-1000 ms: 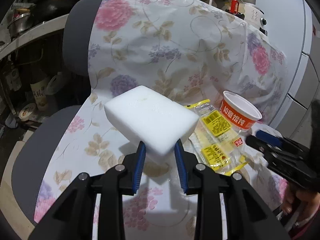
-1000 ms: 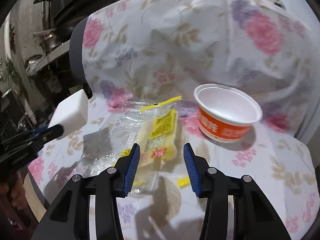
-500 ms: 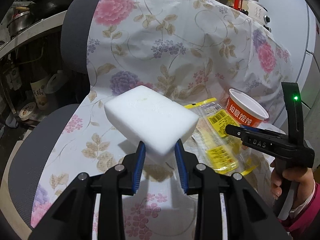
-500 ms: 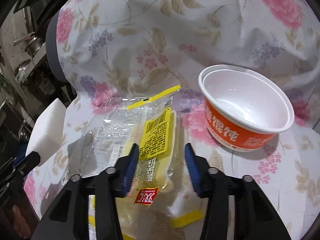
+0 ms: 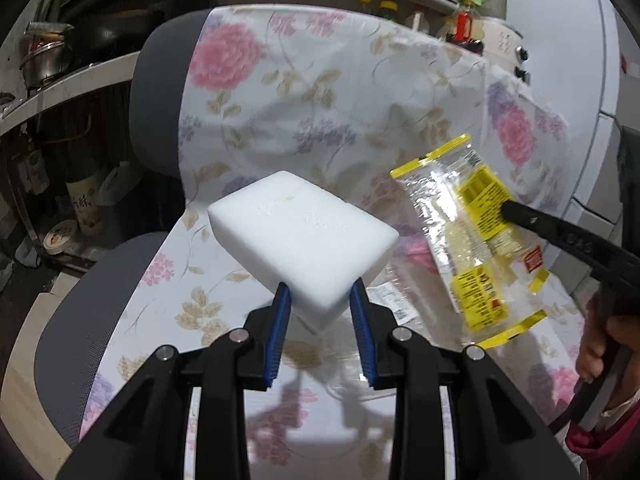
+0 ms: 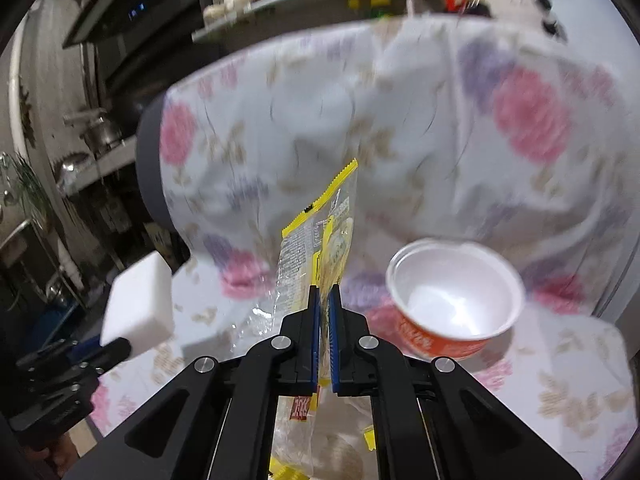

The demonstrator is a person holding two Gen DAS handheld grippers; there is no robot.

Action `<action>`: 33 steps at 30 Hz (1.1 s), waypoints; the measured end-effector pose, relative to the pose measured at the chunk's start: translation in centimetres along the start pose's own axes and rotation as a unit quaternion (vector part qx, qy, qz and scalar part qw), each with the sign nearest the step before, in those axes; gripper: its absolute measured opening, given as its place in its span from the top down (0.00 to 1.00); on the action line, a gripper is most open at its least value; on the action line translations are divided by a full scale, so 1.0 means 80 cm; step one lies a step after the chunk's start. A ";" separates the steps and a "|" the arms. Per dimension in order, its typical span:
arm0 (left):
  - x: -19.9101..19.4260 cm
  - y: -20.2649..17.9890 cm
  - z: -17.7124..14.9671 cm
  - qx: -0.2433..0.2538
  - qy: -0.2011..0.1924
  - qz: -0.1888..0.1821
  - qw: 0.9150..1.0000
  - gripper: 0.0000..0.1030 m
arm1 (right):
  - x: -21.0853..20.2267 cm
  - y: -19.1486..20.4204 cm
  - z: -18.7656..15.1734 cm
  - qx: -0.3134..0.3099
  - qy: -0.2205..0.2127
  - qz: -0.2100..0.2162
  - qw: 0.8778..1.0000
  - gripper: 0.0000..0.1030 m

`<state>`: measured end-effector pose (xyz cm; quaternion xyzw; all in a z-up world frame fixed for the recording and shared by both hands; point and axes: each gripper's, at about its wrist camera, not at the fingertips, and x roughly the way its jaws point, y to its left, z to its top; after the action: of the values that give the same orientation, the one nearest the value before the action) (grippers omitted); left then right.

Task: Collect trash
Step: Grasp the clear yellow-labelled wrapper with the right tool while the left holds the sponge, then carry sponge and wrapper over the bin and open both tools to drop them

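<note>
From the left wrist, the left tool (image 5: 320, 312) is clamped on a white foam block (image 5: 300, 236), held above the chair's floral cover (image 5: 320, 92). A clear-and-yellow plastic wrapper (image 5: 472, 236) hangs lifted at right. From the right wrist, the right tool (image 6: 324, 320) is pinched together on that wrapper; an orange-and-white paper bowl (image 6: 452, 300) sits on the cover beside it.

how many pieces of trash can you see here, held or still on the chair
3: a white foam block clamped in the left gripper, a yellow and clear wrapper pinched in the right gripper, and an orange paper bowl sitting on the floral-covered chair. More may be hidden.
</note>
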<state>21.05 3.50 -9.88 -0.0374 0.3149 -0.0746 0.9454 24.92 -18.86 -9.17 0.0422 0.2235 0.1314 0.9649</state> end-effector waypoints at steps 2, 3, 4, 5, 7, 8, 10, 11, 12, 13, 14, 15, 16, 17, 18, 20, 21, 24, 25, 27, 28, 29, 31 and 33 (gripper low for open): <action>-0.009 -0.012 -0.001 0.006 -0.008 -0.007 1.000 0.72 | -0.025 -0.009 -0.002 0.006 -0.010 -0.002 1.000 0.96; -0.014 -0.022 -0.002 0.011 -0.012 -0.016 1.000 0.72 | -0.040 -0.016 -0.006 0.009 -0.014 -0.006 1.000 0.96; -0.016 -0.030 -0.003 0.014 -0.013 -0.025 1.000 0.72 | -0.050 -0.021 -0.009 0.011 -0.016 -0.008 1.000 0.96; -0.019 -0.039 -0.004 0.018 -0.014 -0.035 0.999 0.72 | -0.062 -0.027 -0.014 0.014 -0.019 -0.012 1.000 0.96; -0.023 -0.061 -0.009 0.027 -0.014 -0.060 0.998 0.72 | -0.080 -0.039 -0.024 0.020 -0.022 -0.022 0.999 0.96; -0.025 -0.072 -0.012 0.032 -0.015 -0.069 0.997 0.72 | -0.092 -0.046 -0.031 0.023 -0.024 -0.030 0.999 0.96; -0.029 -0.099 -0.020 0.048 -0.015 -0.095 0.994 0.72 | -0.115 -0.062 -0.044 0.031 -0.027 -0.046 0.998 0.96; -0.030 -0.113 -0.024 0.056 -0.014 -0.111 0.992 0.72 | -0.125 -0.070 -0.051 0.035 -0.028 -0.053 0.998 0.96; -0.032 -0.128 -0.029 0.064 -0.012 -0.126 0.990 0.72 | -0.137 -0.078 -0.060 0.040 -0.030 -0.064 0.997 0.96; -0.034 -0.141 -0.034 0.071 -0.011 -0.139 0.988 0.72 | -0.147 -0.086 -0.067 0.044 -0.031 -0.073 0.996 0.96; -0.035 -0.152 -0.039 0.078 -0.010 -0.149 0.986 0.72 | -0.157 -0.094 -0.074 0.048 -0.032 -0.081 0.995 0.96; -0.036 -0.166 -0.043 0.086 -0.008 -0.160 0.983 0.72 | -0.167 -0.103 -0.081 0.054 -0.032 -0.089 0.994 0.96; -0.038 -0.183 -0.050 0.096 -0.006 -0.175 0.980 0.72 | -0.184 -0.115 -0.092 0.063 -0.035 -0.102 0.992 0.96; -0.039 -0.197 -0.055 0.104 -0.003 -0.189 0.976 0.72 | -0.193 -0.123 -0.098 0.067 -0.037 -0.110 0.991 0.96; -0.040 -0.208 -0.059 0.110 -0.002 -0.198 0.974 0.72 | -0.205 -0.131 -0.106 0.072 -0.040 -0.120 0.989 0.96; -0.042 -0.236 -0.069 0.125 0.002 -0.225 0.966 0.72 | -0.233 -0.149 -0.123 0.086 -0.047 -0.147 0.984 0.96; -0.043 -0.250 -0.073 0.132 0.004 -0.236 0.963 0.72 | -0.242 -0.156 -0.129 0.092 -0.048 -0.155 0.982 0.96; -0.048 -0.296 -0.093 0.163 0.008 -0.270 0.949 0.72 | -0.279 -0.183 -0.157 0.117 -0.051 -0.190 0.973 0.96; -0.049 -0.309 -0.098 0.171 0.010 -0.281 0.944 0.72 | -0.288 -0.189 -0.164 0.122 -0.052 -0.200 0.971 0.96; -0.052 -0.328 -0.108 0.184 0.011 -0.297 0.937 0.72 | -0.312 -0.205 -0.184 0.134 -0.052 -0.225 0.964 0.96; -0.053 -0.340 -0.115 0.191 0.012 -0.307 0.932 0.72 | -0.322 -0.212 -0.193 0.141 -0.051 -0.236 0.960 0.96; -0.054 -0.353 -0.122 0.197 0.015 -0.318 0.927 0.72 | -0.329 -0.217 -0.199 0.146 -0.050 -0.243 0.958 0.96; -0.056 -0.375 -0.137 0.207 0.022 -0.335 0.919 0.72 | -0.349 -0.231 -0.218 0.162 -0.050 -0.263 0.950 0.96; -0.057 -0.395 -0.150 0.220 0.031 -0.351 0.910 0.72 | -0.364 -0.242 -0.234 0.175 -0.049 -0.279 0.943 0.96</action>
<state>6.48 -27.22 -13.07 0.0656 0.2861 -0.4696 0.8326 -3.99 -45.00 -16.41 0.1531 0.1979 -0.1863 0.9501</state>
